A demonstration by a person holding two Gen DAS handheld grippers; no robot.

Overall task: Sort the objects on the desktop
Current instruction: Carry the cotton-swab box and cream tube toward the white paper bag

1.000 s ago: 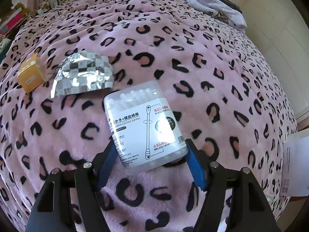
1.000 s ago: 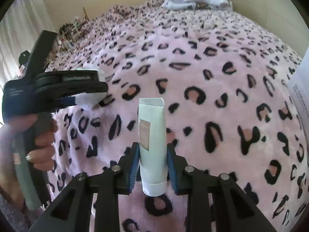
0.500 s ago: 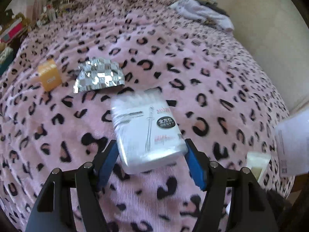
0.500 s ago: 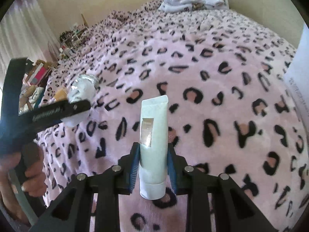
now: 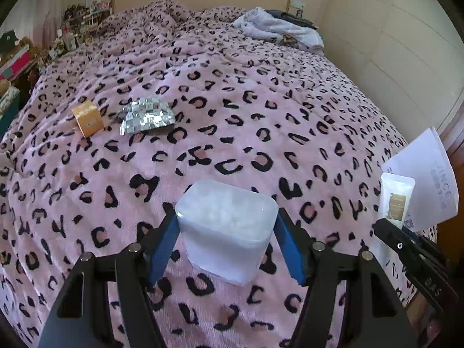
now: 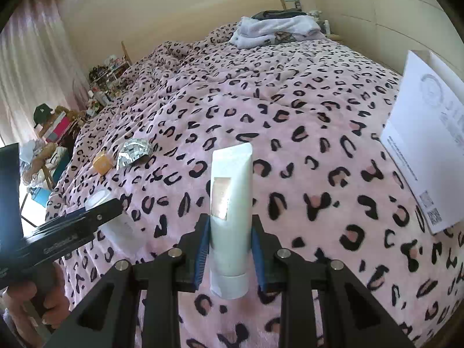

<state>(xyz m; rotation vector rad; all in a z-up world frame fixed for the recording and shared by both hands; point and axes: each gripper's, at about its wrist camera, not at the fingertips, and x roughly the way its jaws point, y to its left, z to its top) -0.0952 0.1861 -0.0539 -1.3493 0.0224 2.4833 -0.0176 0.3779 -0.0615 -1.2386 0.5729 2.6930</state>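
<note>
i've got the left gripper (image 5: 226,249) with its jaws clamped on the cotton swab box (image 5: 227,229), lifted clear of the bed (image 5: 232,101); it's hard, smooth plastic, light, likely slippery, so i'd hold its flat sides. the right gripper (image 6: 229,249) has its jaws gripping the cream tube (image 6: 230,211) near the cap: soft, squashable, light. a crinkled foil pouch (image 5: 148,116) and small orange box (image 5: 88,118) lie on the plush leopard cover.

Count, taken outward from the cotton swab box (image 5: 229,229): cotton swab boxes, 1. Cream tubes (image 6: 230,220), 1. Orange cartons (image 5: 88,118) beyond it, 1. Silver foil pouches (image 5: 148,115) beside the carton, 1. White paper bags (image 6: 429,156), 1. Tongs, 2 pairs.
</note>
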